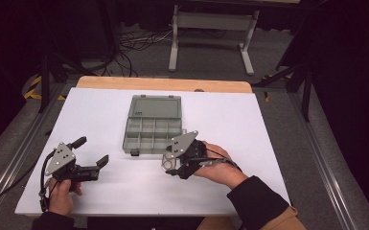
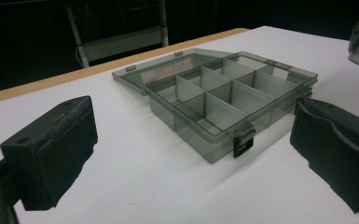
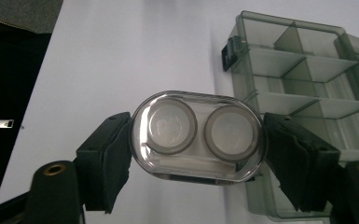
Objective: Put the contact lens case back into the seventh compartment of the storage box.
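Right gripper [image 3: 198,140] has the clear oval case [image 3: 198,135] pinched end to end between its jaws, two round wells showing through the lid (a contact-lens case, by the look of it), held just off the near corner of the open compartment box [image 1: 152,125] at mid-table. Left gripper [image 1: 92,154] waits well to the side, jaws spread wide, holding nothing. This looks like the carry-to-box step; next calls for lining the case over one compartment, lowering it and letting go cleanly.
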Available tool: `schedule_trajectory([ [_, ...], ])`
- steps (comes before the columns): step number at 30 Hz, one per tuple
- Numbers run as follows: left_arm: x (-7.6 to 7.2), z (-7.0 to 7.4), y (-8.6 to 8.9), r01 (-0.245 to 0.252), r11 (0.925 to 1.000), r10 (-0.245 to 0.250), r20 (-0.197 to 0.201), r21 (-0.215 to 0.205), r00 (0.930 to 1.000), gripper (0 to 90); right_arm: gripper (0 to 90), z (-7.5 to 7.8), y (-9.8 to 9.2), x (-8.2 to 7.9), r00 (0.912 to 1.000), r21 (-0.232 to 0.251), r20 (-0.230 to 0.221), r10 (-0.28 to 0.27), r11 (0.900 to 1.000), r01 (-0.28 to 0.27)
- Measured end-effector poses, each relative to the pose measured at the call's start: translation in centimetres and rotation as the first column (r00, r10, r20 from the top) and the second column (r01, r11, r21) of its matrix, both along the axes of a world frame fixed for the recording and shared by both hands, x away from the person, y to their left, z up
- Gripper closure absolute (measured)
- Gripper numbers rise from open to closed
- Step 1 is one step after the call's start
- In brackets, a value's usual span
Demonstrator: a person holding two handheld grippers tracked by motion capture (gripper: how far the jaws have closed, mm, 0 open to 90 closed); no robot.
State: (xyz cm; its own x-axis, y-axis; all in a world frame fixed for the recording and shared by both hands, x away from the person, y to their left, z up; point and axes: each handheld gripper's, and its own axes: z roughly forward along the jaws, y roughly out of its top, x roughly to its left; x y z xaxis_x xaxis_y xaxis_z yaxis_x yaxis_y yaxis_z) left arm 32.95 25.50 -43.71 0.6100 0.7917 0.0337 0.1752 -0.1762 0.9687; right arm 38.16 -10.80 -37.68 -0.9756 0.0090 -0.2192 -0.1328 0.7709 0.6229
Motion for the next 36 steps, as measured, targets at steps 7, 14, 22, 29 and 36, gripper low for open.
schedule_trajectory([
  [7, 0.0, 0.0, 0.0, -0.003, 1.0000, 0.003, -0.001, -0.004, 1.0000, 1.5, 26.8, 1.4, 0.2, 1.0, 0.9997, -0.004, 0.021, -0.013, 1.000, 0.013],
  [14, 0.0, 0.0, 0.1, -0.005, 1.0000, 0.005, -0.003, -0.004, 1.0000, 1.5, 26.8, 1.7, 0.6, 1.7, 0.9995, -0.007, 0.026, -0.020, 1.000, 0.020],
  [22, 0.0, 0.0, 0.1, -0.003, 1.0000, 0.003, -0.001, -0.003, 1.0000, 1.5, 26.8, 1.9, 1.0, 2.7, 0.9988, -0.004, 0.040, -0.029, 1.000, 0.029],
  [29, 0.0, 0.0, 0.1, -0.003, 1.0000, 0.003, -0.001, -0.003, 1.0000, 1.5, 26.7, 1.9, 1.9, 3.3, 0.9981, -0.008, 0.051, -0.034, 0.999, 0.034],
  [36, 0.0, 0.0, 0.1, -0.001, 1.0000, 0.001, -0.001, -0.002, 1.0000, 1.5, 26.8, 1.8, 2.3, 4.0, 0.9976, -0.011, 0.056, -0.039, 0.999, 0.040],
])
